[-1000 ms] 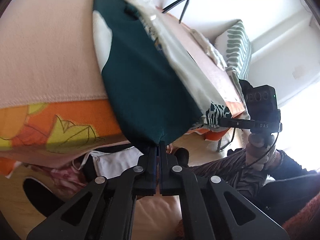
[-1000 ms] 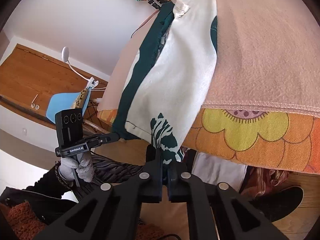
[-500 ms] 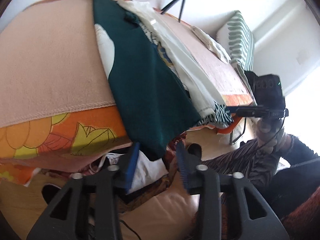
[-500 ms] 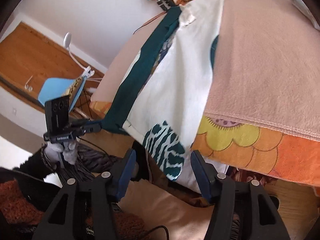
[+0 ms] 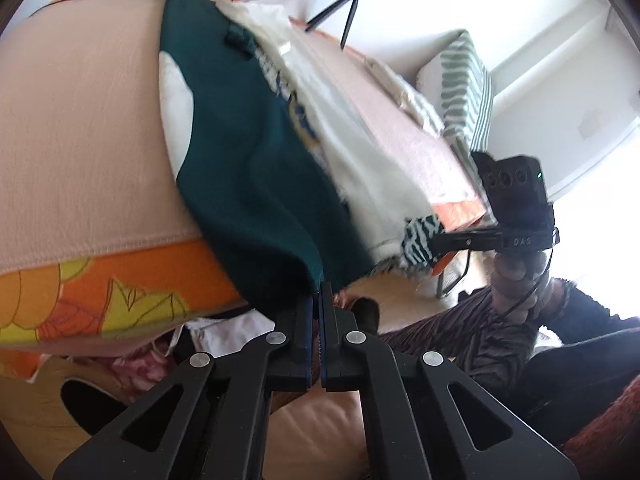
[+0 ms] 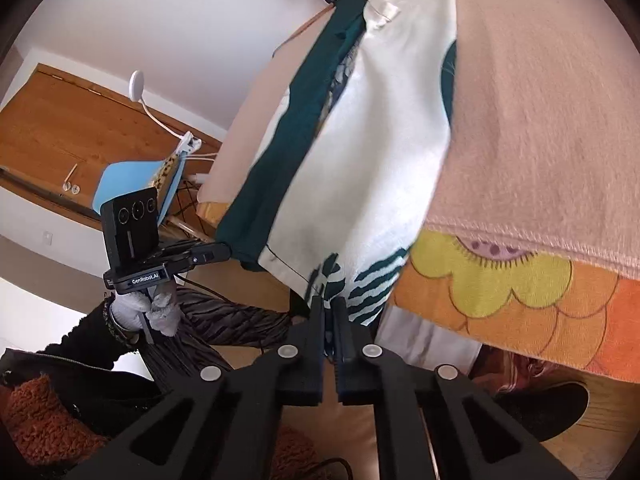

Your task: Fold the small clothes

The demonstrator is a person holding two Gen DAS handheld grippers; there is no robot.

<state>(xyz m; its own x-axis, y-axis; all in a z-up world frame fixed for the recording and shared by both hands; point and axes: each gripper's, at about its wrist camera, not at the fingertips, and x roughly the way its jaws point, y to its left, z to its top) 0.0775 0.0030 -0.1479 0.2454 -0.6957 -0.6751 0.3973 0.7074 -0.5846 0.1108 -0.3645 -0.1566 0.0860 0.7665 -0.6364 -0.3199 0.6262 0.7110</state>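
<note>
A small green and white garment (image 5: 256, 168) lies stretched along the pink blanket (image 5: 80, 128) and hangs over its near edge. My left gripper (image 5: 319, 300) is shut on the dark green corner of the garment. My right gripper (image 6: 329, 312) is shut on the zebra-striped white corner (image 6: 360, 288) of the same garment (image 6: 376, 152). Each gripper shows in the other's view, the right gripper (image 5: 444, 242) at the striped corner and the left gripper (image 6: 224, 254) at the green corner.
The blanket (image 6: 540, 112) lies over an orange flowered cover (image 6: 520, 292). A ring light on a tripod (image 5: 352, 0) and a striped cushion (image 5: 464, 92) stand at the far end. A wooden cabinet (image 6: 80, 128) and a blue chair (image 6: 132, 184) are at the left. Clothes (image 5: 224, 328) lie below the edge.
Both grippers were shut on the corners a second ago, opened half a second ago, and are now shut on the garment's near corners again.
</note>
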